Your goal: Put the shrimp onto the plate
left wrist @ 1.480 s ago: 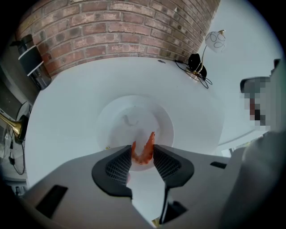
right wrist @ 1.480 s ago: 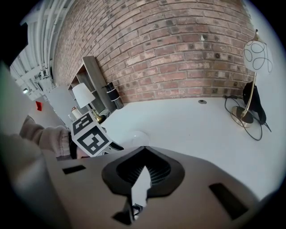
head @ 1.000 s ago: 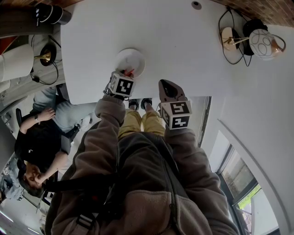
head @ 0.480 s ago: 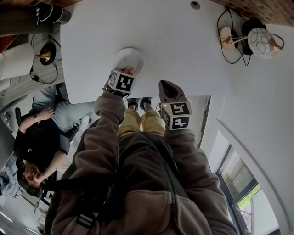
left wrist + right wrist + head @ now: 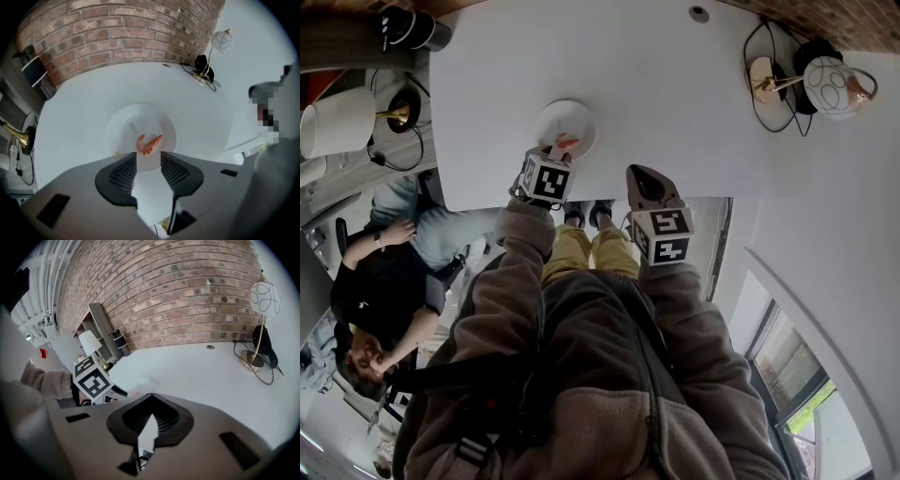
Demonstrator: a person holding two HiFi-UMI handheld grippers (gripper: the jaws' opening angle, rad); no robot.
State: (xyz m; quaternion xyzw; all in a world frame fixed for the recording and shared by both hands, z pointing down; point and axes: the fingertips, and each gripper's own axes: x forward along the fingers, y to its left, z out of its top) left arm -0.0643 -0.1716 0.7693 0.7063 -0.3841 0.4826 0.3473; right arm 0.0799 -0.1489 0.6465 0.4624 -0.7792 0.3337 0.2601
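Note:
An orange shrimp (image 5: 148, 144) lies on the white round plate (image 5: 115, 129), on its near half. My left gripper (image 5: 148, 161) is open, its two dark pads just short of the shrimp, which is not held. In the head view the plate (image 5: 572, 117) sits close to the near edge of the white table (image 5: 675, 84), with the shrimp (image 5: 565, 142) on it and the left gripper (image 5: 555, 155) at its near rim. My right gripper (image 5: 643, 176) hangs shut and empty over the table edge to the right. Its jaws (image 5: 150, 398) are pressed together.
A globe lamp (image 5: 834, 86) with black cables (image 5: 773, 89) stands at the table's far right. A white-shaded lamp (image 5: 337, 122) and dark shelves (image 5: 408, 28) are off the left side. A seated person (image 5: 384, 281) is beside the table at the left. A brick wall (image 5: 187, 291) runs behind.
The left gripper has drawn back a little toward the table's near edge. The shrimp now shows clear of its jaws on the plate. The right gripper has stayed put.

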